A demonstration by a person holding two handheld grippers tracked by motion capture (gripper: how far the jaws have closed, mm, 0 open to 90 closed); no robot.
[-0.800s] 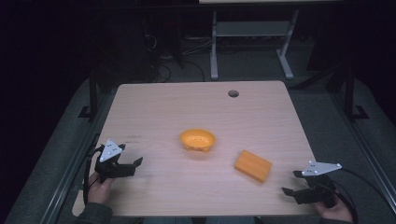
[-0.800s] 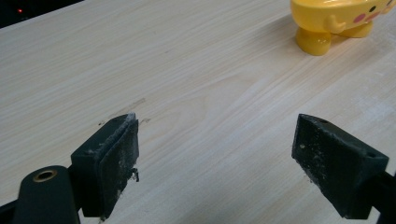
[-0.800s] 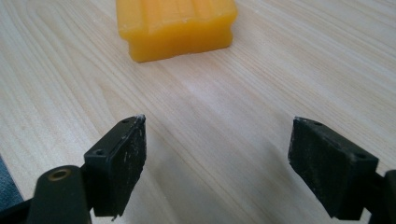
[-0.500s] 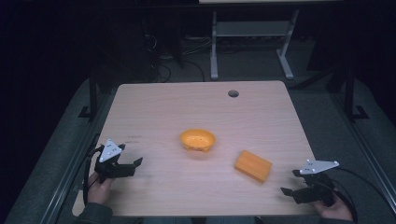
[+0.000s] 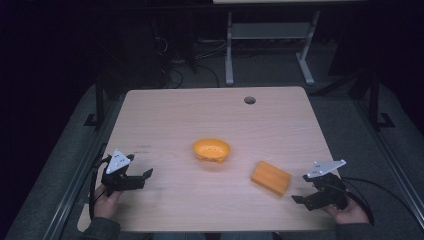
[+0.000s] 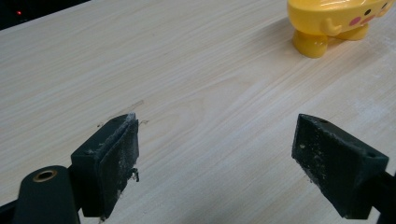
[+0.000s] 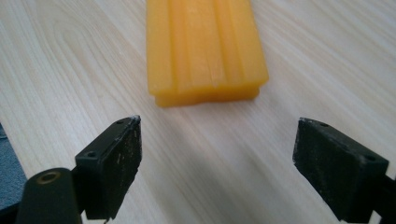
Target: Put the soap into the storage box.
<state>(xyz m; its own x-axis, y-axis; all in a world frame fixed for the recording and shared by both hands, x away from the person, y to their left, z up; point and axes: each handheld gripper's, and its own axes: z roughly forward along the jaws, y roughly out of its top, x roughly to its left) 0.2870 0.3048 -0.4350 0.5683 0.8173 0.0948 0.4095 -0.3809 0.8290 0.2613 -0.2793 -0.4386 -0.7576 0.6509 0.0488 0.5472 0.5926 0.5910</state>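
Dark room, pale wood counter (image 5: 165, 120) with a cable hole (image 5: 249, 100) near the far edge and metal stand legs on the floor beyond it. Left claw (image 5: 142, 177) sits low at the near left corner, jaws spread wide, nothing between them; in the left gripper view its own jaws frame bare wood, with the yellow bowl (image 6: 337, 18) far up at the right. Right claw (image 5: 299, 201) rests at the near right corner, jaws also wide apart and empty.

Orange block (image 5: 270, 178) lies flat on the counter, near the right claw but apart from it. In the right gripper view the block (image 7: 205, 51) lies dead ahead with its short end facing the jaws, just beyond the tips, not touching. Looks lined up for a straight push in and a pinch across the width; judged the likely next grab.

Bowl (image 5: 211, 149) stands upright on small feet mid-counter, between the two claws, well apart from the left one. Little face painted on its side. Inside appears empty in the high view, though small and hard to be sure. Block outside it, to its right and nearer the person.
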